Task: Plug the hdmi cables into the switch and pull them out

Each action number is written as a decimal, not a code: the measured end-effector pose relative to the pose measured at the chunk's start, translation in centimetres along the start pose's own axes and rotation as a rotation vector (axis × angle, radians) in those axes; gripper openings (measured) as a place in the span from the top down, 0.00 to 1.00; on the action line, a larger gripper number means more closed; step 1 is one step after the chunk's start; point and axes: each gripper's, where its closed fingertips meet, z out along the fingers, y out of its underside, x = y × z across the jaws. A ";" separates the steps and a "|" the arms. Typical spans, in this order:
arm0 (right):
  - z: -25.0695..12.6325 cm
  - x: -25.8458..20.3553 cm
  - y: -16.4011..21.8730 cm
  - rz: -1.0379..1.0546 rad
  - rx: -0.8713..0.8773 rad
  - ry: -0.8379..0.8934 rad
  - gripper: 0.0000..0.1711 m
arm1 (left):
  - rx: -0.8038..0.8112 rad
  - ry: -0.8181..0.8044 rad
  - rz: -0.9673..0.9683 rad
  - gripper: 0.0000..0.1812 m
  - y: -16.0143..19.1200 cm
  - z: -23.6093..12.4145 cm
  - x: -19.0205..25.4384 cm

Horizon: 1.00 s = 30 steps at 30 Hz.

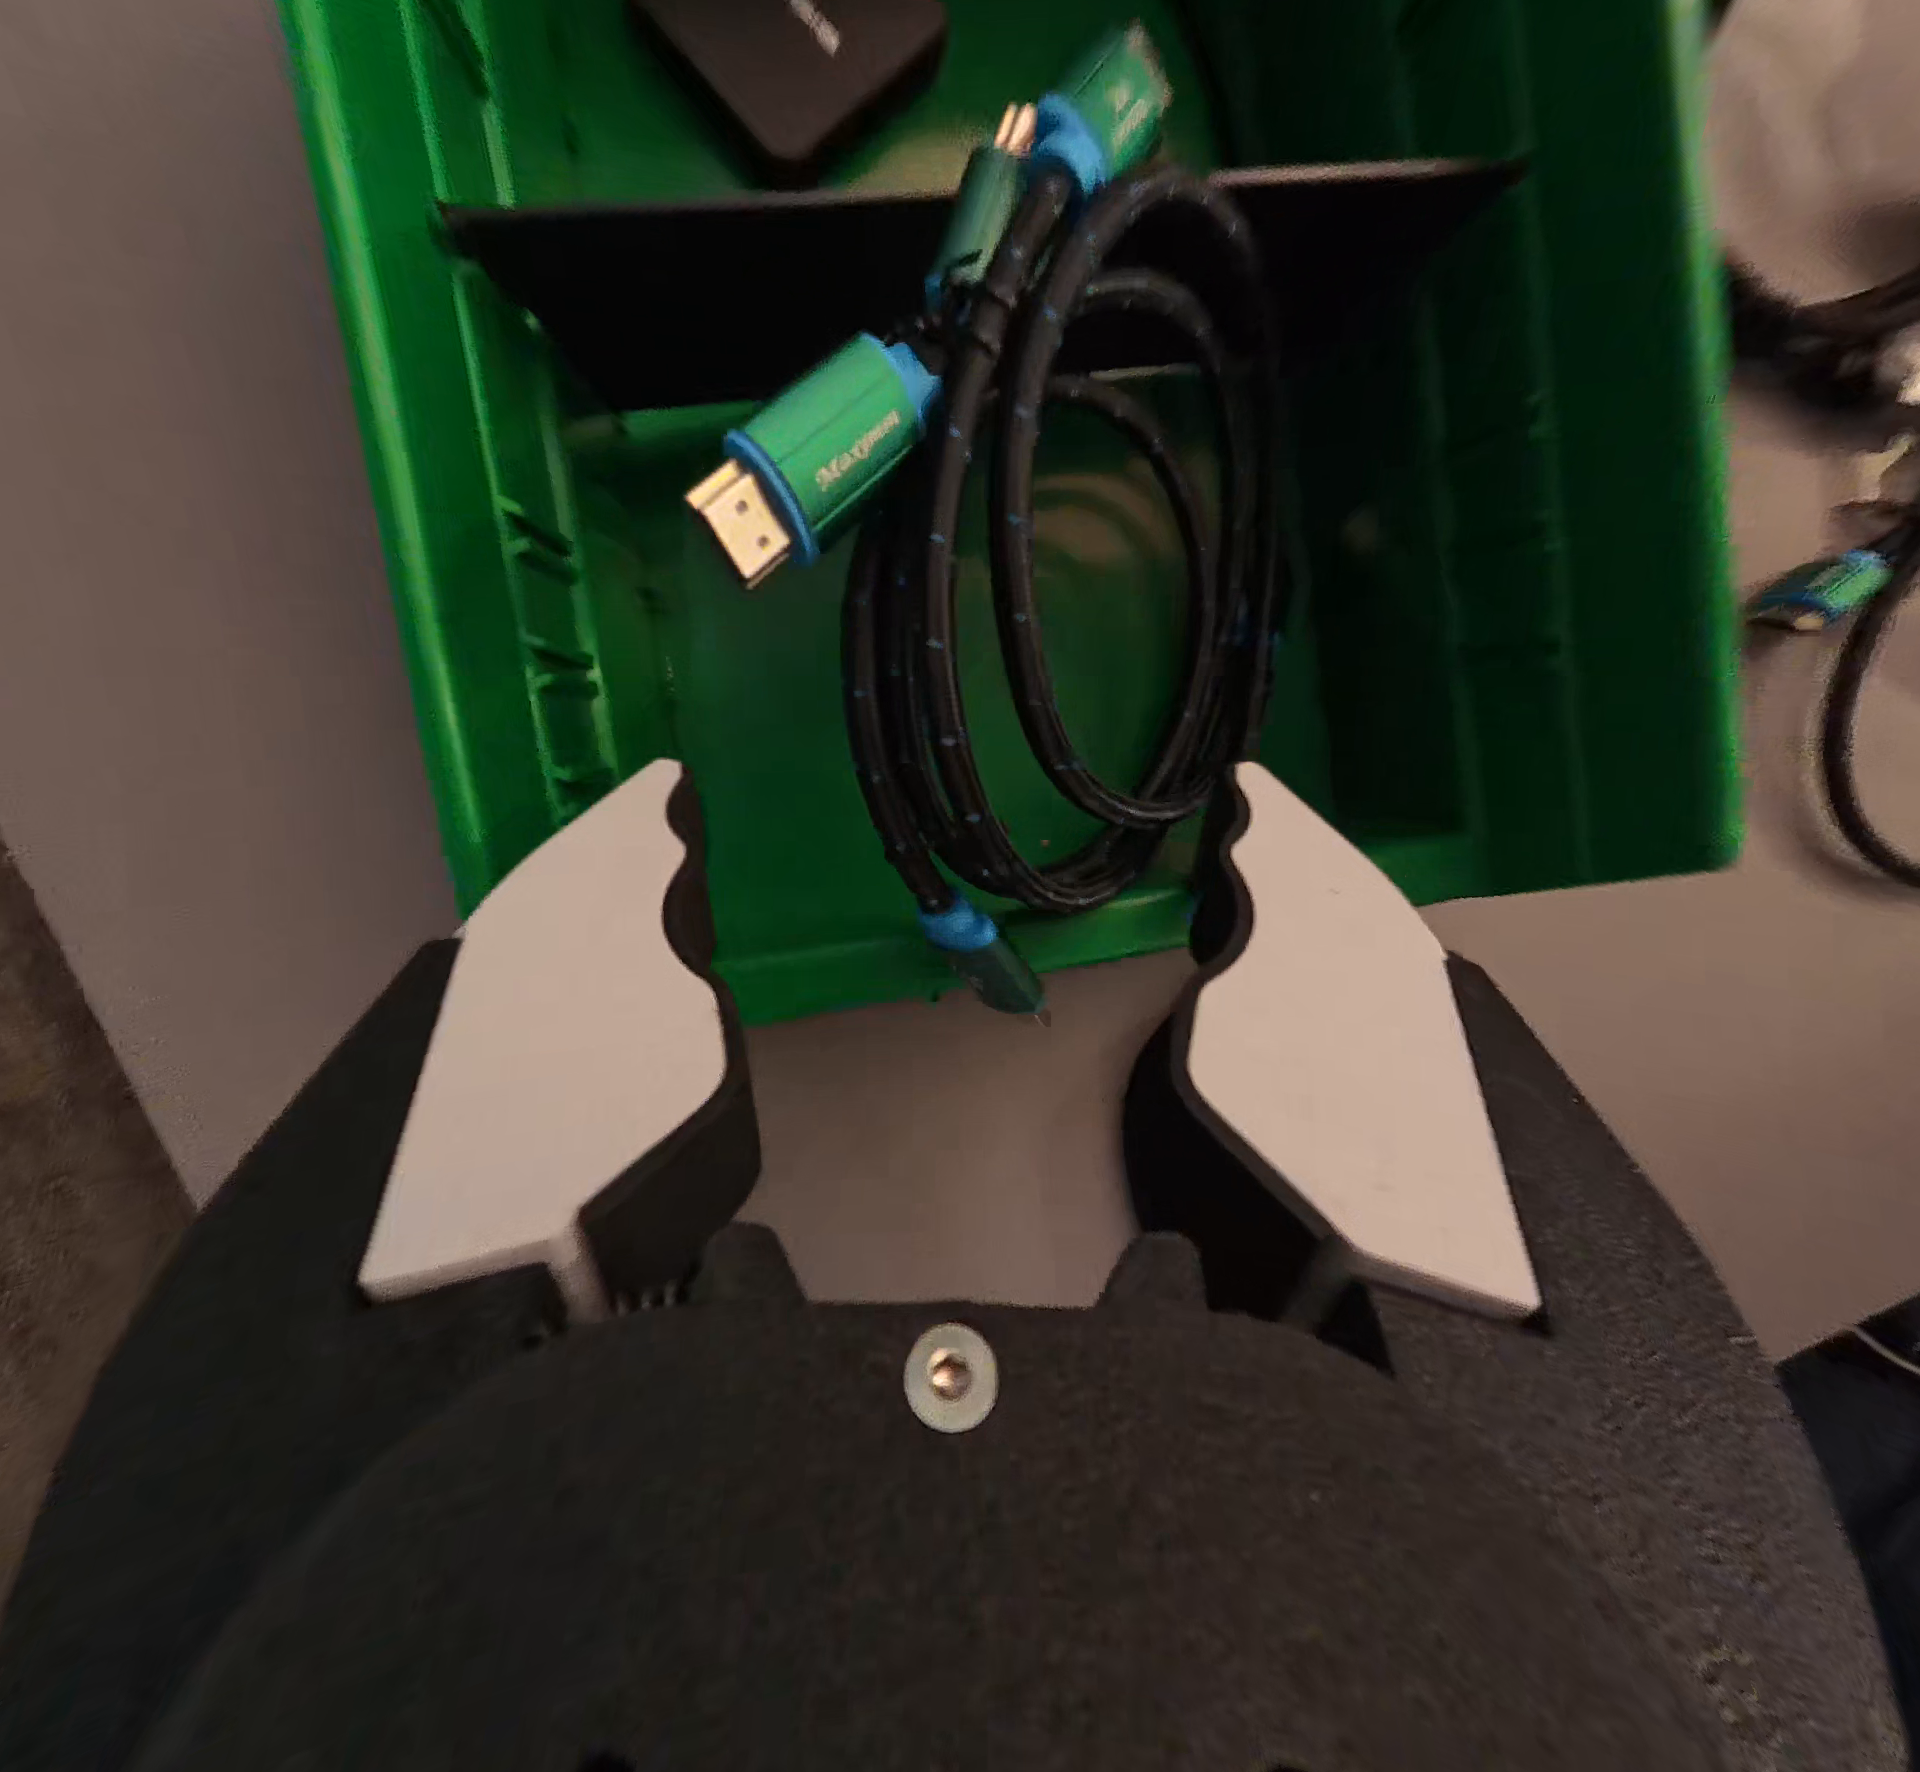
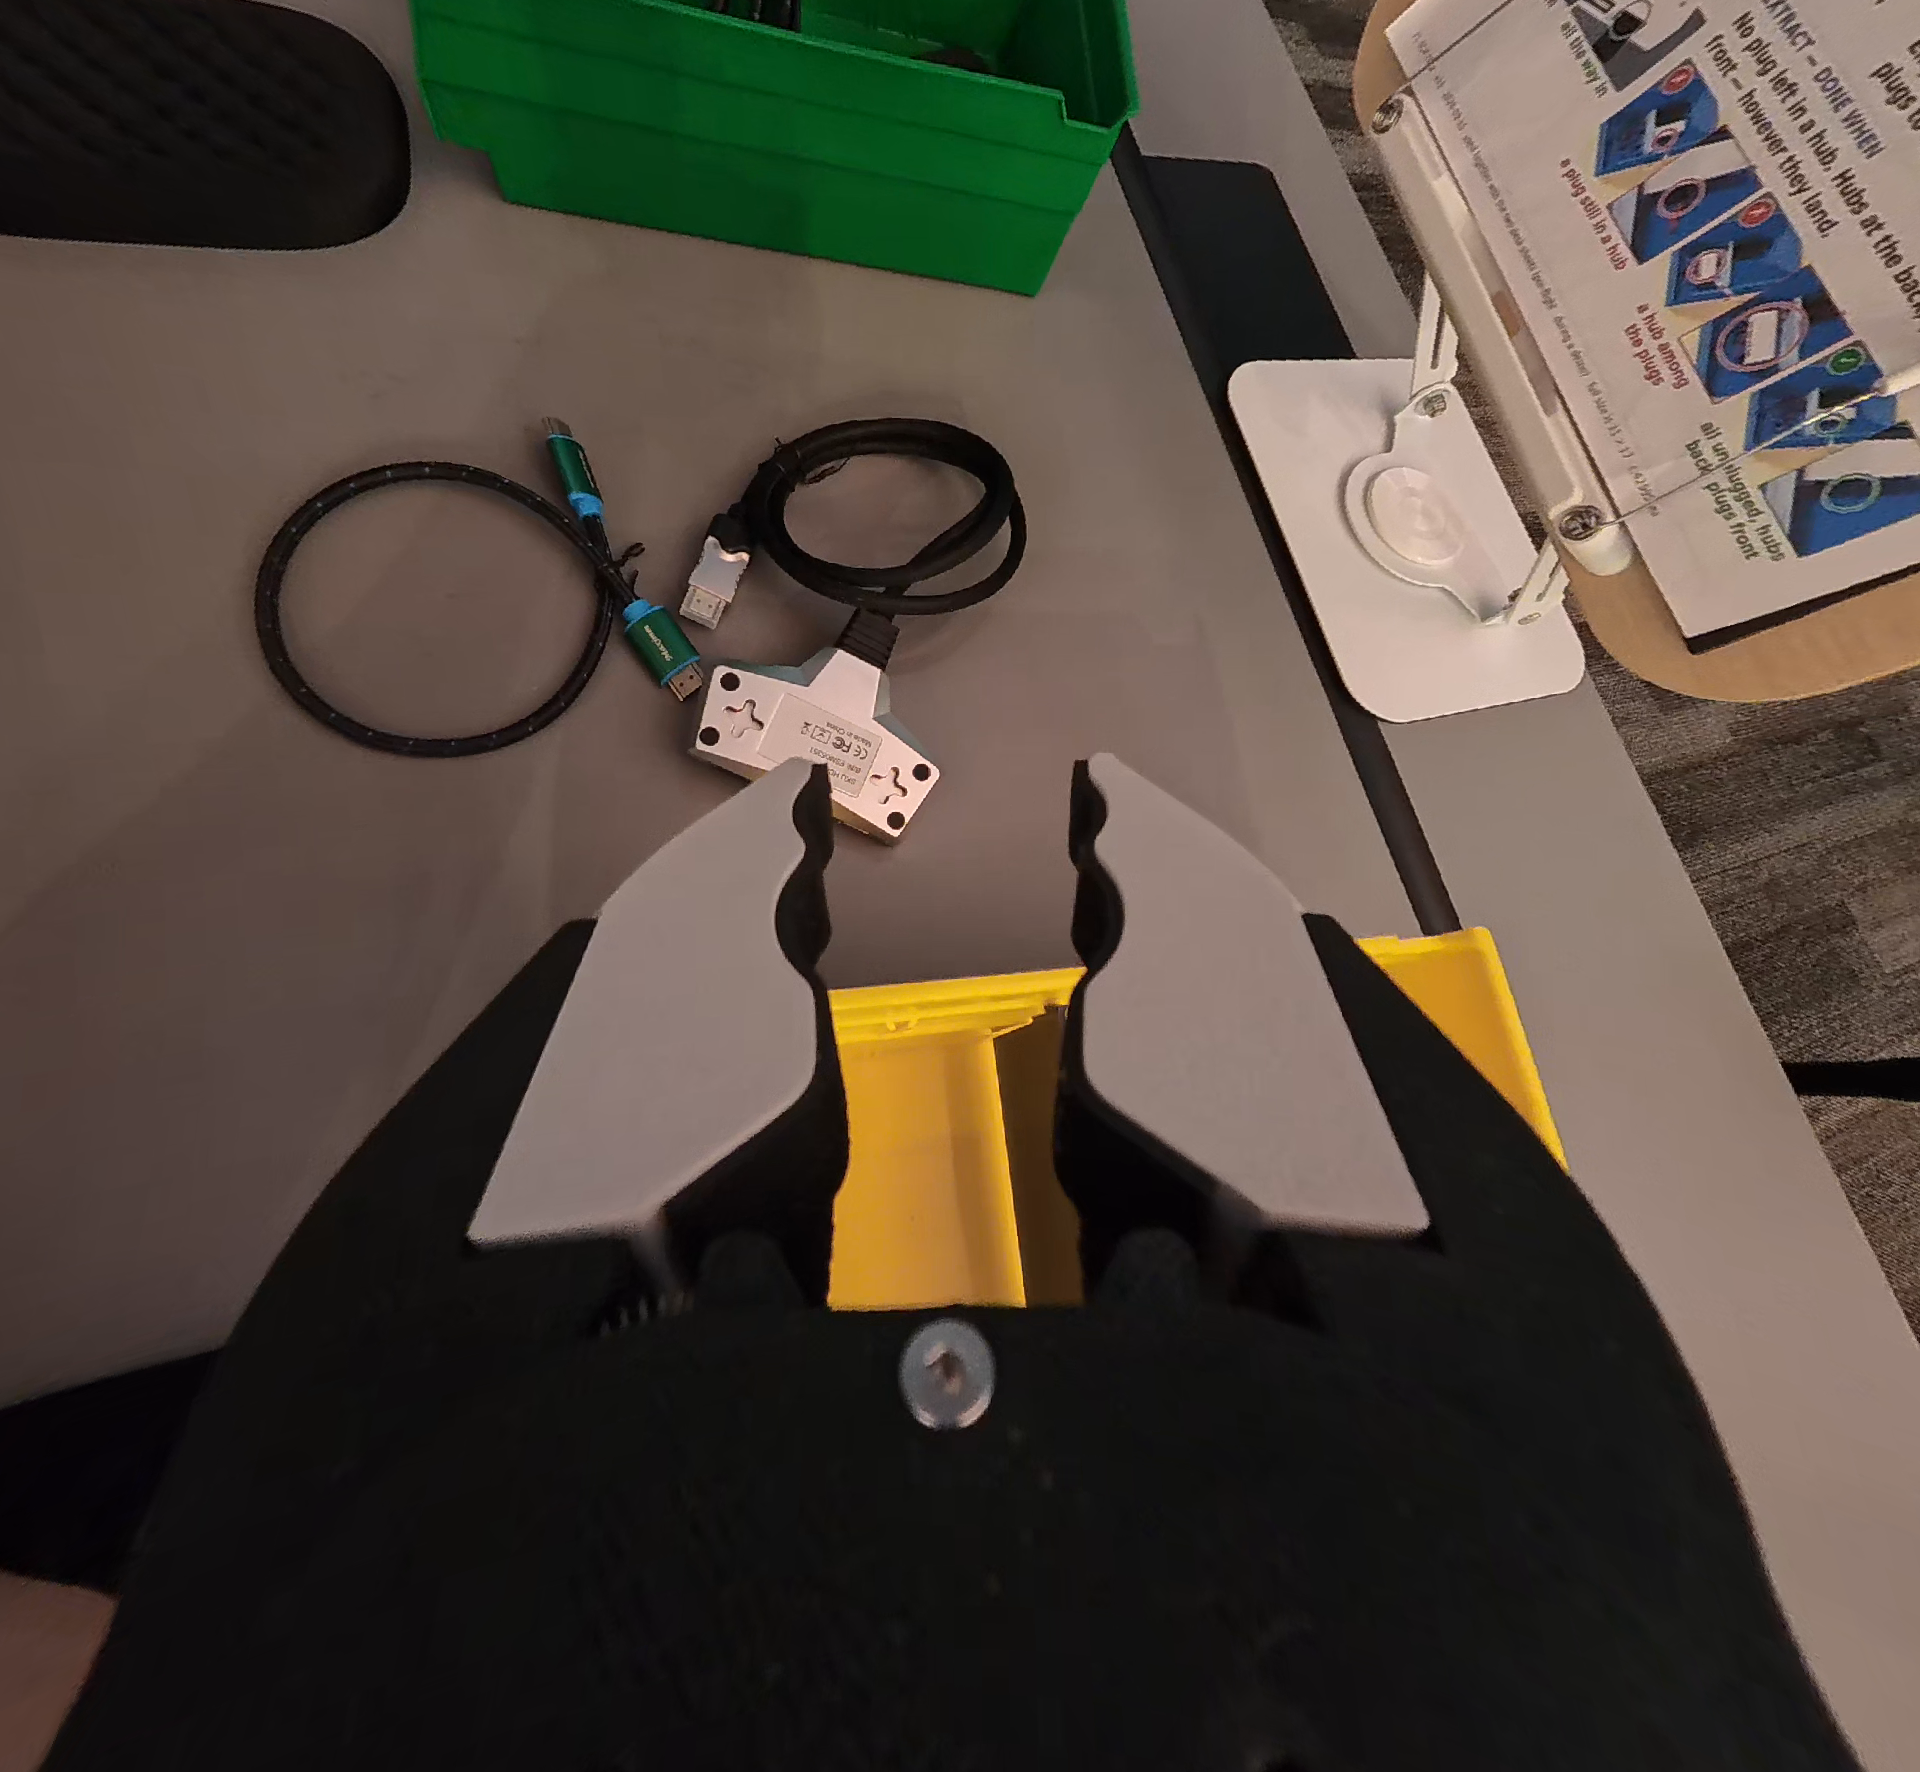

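HDMI cables lie in two places. One coiled black cable (image 2: 431, 595) with green and blue plugs rests on the grey table (image 2: 312, 891), and just right of it the silver switch (image 2: 805, 735) lies with its underside up, its own black lead (image 2: 914, 517) looped behind it and ending in a grey plug. None of the green plugs sits in the switch; the nearest one lies just beside its left corner. More coiled cables (image 1: 1049, 600) of the same kind are in the green bin (image 1: 1621, 475), draped over a black divider (image 1: 675, 268), with one gold-tipped plug (image 1: 800, 475) pointing to the left; a small black box (image 1: 790, 29) lies in the far compartment. The left gripper (image 1: 961, 818) hovers over the near edge of the green bin with its jaws wide apart and nothing between them. The right gripper (image 2: 945, 787) is above a yellow bin (image 2: 935, 1130), near the switch, its jaws also apart and empty. At the right edge of the table a stand (image 2: 1403, 538) carries a printed instruction sheet (image 2: 1714, 195).
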 end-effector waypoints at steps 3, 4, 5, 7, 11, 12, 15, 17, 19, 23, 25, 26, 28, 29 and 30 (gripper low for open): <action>0.2 0.1 0.2 0.003 -0.006 -0.004 0.74 | -0.079 0.006 0.011 0.50 0.1 1.9 -0.4; 0.2 0.1 0.2 0.004 -0.007 -0.005 0.74 | -0.085 0.059 0.007 0.57 0.0 2.4 0.1; 0.2 0.1 0.2 0.003 -0.007 -0.005 0.74 | -0.087 0.122 0.000 0.74 -0.2 2.9 0.7; 0.1 0.0 0.1 0.002 -0.001 -0.008 0.75 | -0.048 0.216 0.005 0.88 -0.9 2.7 1.8; -0.4 0.1 -0.1 0.001 0.017 -0.001 0.75 | 0.063 0.111 0.131 0.95 -2.6 0.0 1.7; -0.5 0.2 -0.2 0.002 0.024 0.001 0.75 | 0.081 0.030 0.204 0.95 -2.9 -0.8 1.2; -0.6 0.2 -0.2 0.001 0.028 0.002 0.75 | 0.121 -0.260 0.541 0.95 -3.9 -2.6 0.3; -0.6 0.1 -0.2 -0.001 0.026 0.001 0.74 | 0.138 -0.451 0.754 0.95 -4.5 -3.4 0.3; -0.6 0.0 -0.3 -0.004 0.025 0.001 0.74 | 0.141 -0.523 0.889 0.95 -4.2 -3.1 1.0; -0.7 -0.2 -0.4 -0.010 0.027 0.000 0.75 | 0.031 -0.485 1.002 0.94 -1.3 -0.6 2.0; -0.7 -0.2 -0.4 -0.008 0.026 0.001 0.75 | -0.009 -0.479 1.015 0.93 -0.2 0.1 1.9; -0.7 -0.2 -0.4 -0.008 0.025 0.000 0.74 | -0.040 -0.439 0.996 0.92 0.6 0.7 1.9; -0.5 -0.2 -0.4 -0.008 0.024 -0.002 0.74 | -0.110 -0.342 0.961 0.88 2.4 1.7 2.3; -0.5 -0.2 -0.3 -0.007 0.021 -0.004 0.74 | -0.120 -0.332 0.978 0.89 2.7 1.7 2.5; -0.4 -0.2 -0.3 -0.008 0.017 -0.005 0.74 | -0.121 -0.336 1.016 0.89 2.8 1.6 2.7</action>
